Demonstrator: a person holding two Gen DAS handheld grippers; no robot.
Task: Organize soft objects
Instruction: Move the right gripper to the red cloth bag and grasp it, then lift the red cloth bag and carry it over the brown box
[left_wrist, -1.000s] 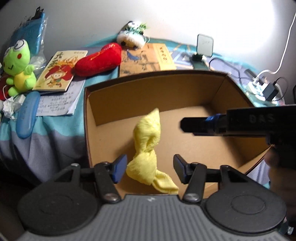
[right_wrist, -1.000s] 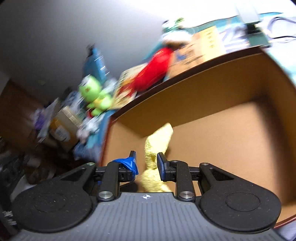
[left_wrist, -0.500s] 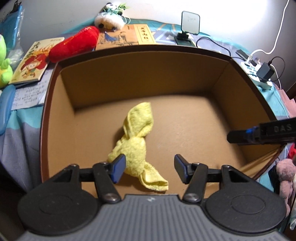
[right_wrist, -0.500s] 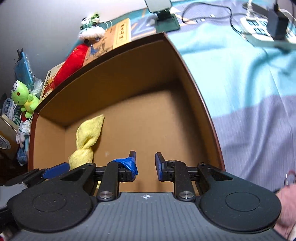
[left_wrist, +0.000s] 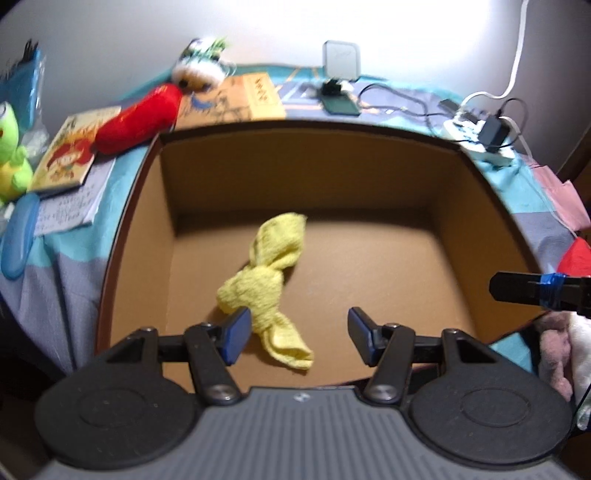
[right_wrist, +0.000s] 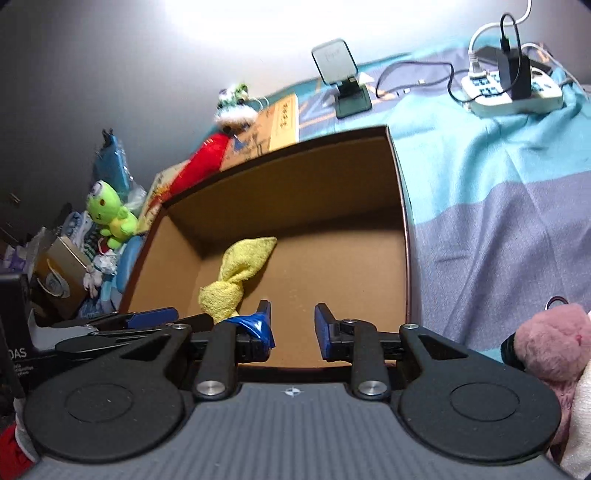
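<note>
The yellow cloth (left_wrist: 264, 280) lay knotted on the floor of the box (left_wrist: 295, 173). The left hand-held gripper (left_wrist: 293, 332) stood open and empty above it; the right hand-held gripper (right_wrist: 291, 326) was opening, empty.

One brown open-topped cardboard box (left_wrist: 147, 206), holding one knotted yellow terry cloth (left_wrist: 266, 280). Two black two-finger grippers: left gripper (left_wrist: 299, 334), right gripper (right_wrist: 291, 328). Plush toys: one green frog plush (right_wrist: 110, 218), one red elongated plush (left_wrist: 140, 118), one small white-and-green plush (left_wrist: 201, 64), one pink furry plush (right_wrist: 546, 343). Two illustrated books (left_wrist: 68, 155) flat on striped blue-grey bedspread (right_wrist: 498, 206). One white power strip (right_wrist: 517, 92). One grey phone stand (right_wrist: 340, 70).
</note>
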